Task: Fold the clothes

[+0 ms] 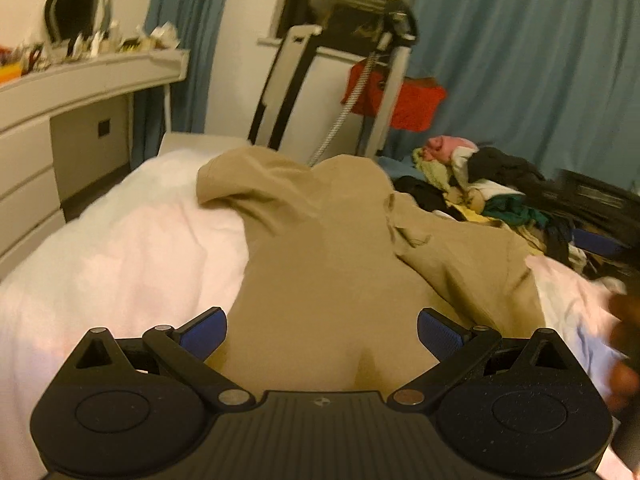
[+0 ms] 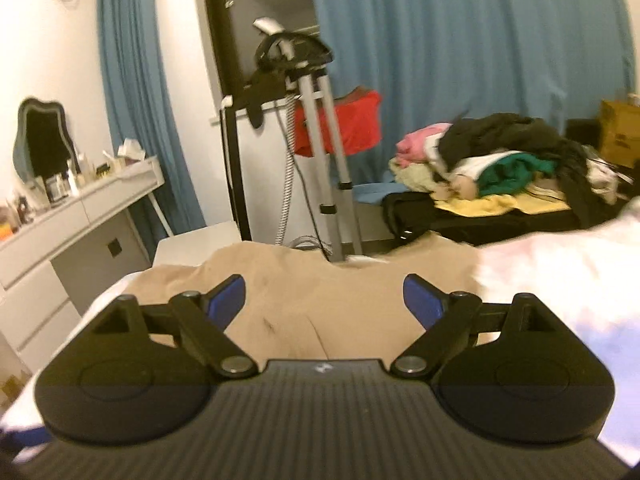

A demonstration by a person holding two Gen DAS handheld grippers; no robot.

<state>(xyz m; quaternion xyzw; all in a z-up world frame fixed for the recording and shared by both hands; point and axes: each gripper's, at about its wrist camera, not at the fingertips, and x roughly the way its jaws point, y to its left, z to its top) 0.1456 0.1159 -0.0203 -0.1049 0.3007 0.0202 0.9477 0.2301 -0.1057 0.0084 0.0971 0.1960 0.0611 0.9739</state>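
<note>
The crumpled tan fabric garment [image 1: 332, 248] lies on the white-sheeted bed [image 1: 120, 248], its long axis running away from both cameras toward the bed's far edge. Bare sheet stays open left of the garment; a mixed clothes pile [image 1: 488, 188] bounds its right. The left hand-held gripper [image 1: 322, 330] and right hand-held gripper [image 2: 324, 300] hover over the garment's near end, jaws apart, gripping nothing.

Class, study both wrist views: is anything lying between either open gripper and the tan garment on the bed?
Nothing visible. The left gripper and right gripper are both open, with the tan garment spread on the white bed sheet directly ahead between their fingers. The pile of clothes sits off to the side.
</note>
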